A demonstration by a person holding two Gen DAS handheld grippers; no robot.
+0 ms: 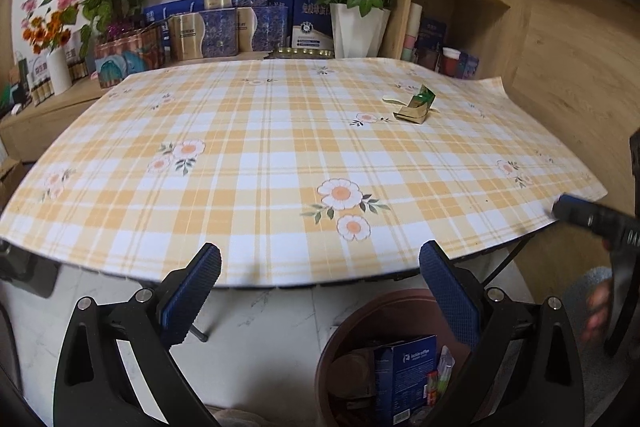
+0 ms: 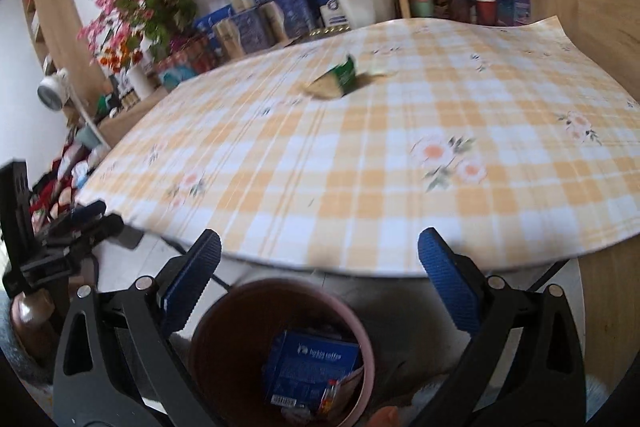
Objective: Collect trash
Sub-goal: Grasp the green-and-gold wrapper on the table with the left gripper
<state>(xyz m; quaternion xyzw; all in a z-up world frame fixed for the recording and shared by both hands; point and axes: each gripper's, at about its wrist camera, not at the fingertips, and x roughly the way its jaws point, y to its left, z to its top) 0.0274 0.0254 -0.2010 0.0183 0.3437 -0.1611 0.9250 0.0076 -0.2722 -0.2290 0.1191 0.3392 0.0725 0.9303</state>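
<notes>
Green-and-gold foil marks the one piece of trash left on the worktop (image 1: pixel 280 155): a crumpled wrapper (image 1: pixel 416 105) lying well ahead of the left claw (image 1: pixel 320 291), toward its right, with a pale scrap (image 1: pixel 394 101) just beside it. The right wrist view shows the same wrapper (image 2: pixel 334 79) far ahead of the right claw (image 2: pixel 320 291), slightly to its left.

Both claws stand wide apart and hold nothing. Each hovers off the near edge of the worktop, above floor level.

A brown bin (image 2: pixel 280 351) sits on the floor directly below the right claw, and below and right of the left claw (image 1: pixel 384 359). It already contains a blue coffee box (image 2: pixel 312 367) and smaller wrappers. This placement probably lets each item drop into the bin right after it clears the worktop edge.

Judged remaining work: one long reach across the checked cloth, most readily by the right claw.
</notes>
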